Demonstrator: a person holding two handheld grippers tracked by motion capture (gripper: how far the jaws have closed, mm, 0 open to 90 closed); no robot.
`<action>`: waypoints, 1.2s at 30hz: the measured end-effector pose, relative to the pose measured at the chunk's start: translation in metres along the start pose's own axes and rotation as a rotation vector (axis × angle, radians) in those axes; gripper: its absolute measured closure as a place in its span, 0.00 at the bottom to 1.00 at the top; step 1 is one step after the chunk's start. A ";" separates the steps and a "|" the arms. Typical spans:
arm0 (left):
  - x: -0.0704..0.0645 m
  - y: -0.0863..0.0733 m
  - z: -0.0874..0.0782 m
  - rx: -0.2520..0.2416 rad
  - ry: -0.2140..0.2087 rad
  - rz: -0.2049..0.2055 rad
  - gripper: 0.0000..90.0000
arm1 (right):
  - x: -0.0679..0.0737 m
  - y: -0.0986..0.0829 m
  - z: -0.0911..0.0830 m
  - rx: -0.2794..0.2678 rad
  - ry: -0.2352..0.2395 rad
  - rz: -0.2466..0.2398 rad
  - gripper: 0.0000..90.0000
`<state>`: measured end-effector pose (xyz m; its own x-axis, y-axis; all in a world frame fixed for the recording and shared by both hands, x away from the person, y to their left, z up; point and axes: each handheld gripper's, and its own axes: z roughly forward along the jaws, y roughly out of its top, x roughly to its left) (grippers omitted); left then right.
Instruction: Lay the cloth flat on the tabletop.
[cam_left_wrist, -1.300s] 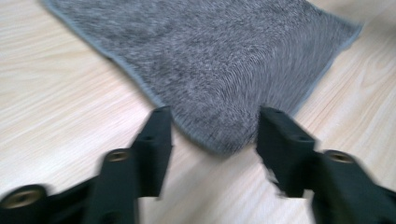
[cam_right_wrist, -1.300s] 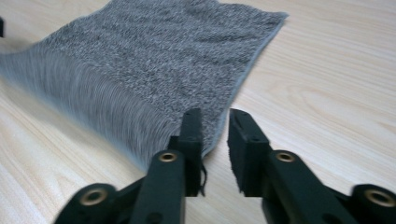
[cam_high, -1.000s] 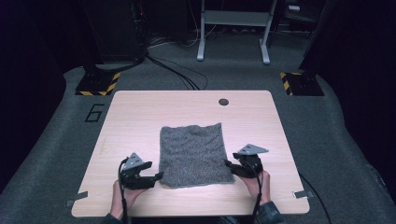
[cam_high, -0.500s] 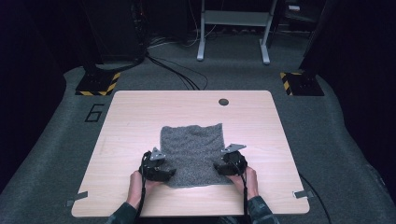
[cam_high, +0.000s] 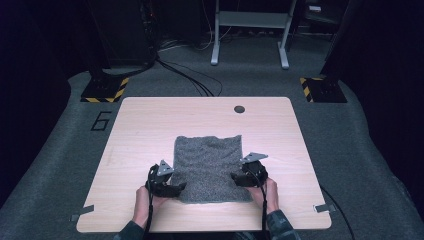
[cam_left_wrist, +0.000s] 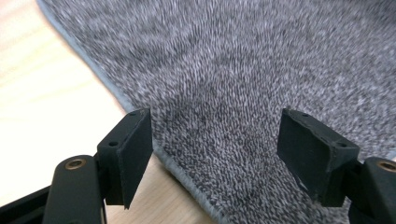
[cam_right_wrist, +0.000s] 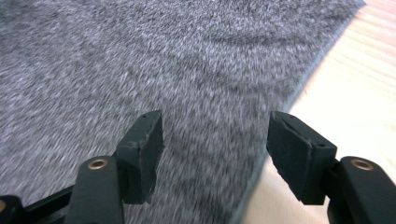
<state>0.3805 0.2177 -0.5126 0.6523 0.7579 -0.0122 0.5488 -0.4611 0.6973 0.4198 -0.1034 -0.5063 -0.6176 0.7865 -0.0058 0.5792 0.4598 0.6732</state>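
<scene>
Now the grey towel lies flat, unfolded; left gripper and right gripper straddle its near corners, jaws wide, hem between them. No grip yet; the whole fold remains.

left gripper: black, grey triangular plate, brass screws | right gripper: same | sleeves: dark patterned

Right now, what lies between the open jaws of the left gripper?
The near left edge of the grey fuzzy cloth, with a strip of the light wooden table beside it, in the left gripper view. The left gripper stands open.
</scene>
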 end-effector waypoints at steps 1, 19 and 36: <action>-0.001 -0.001 0.001 0.003 -0.002 -0.002 0.29 | 0.000 0.000 0.000 0.000 0.000 0.000 0.40; -0.018 -0.004 -0.002 -0.033 -0.044 -0.044 0.22 | -0.004 -0.023 -0.008 -0.002 -0.010 0.002 0.31; 0.044 0.031 -0.003 -0.106 0.022 -0.158 0.16 | 0.031 -0.008 -0.032 -0.118 0.056 -0.006 0.18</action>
<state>0.4247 0.2376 -0.4892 0.5502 0.8274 -0.1131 0.5845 -0.2848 0.7598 0.3793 -0.0957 -0.4885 -0.6511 0.7584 0.0291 0.5108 0.4096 0.7559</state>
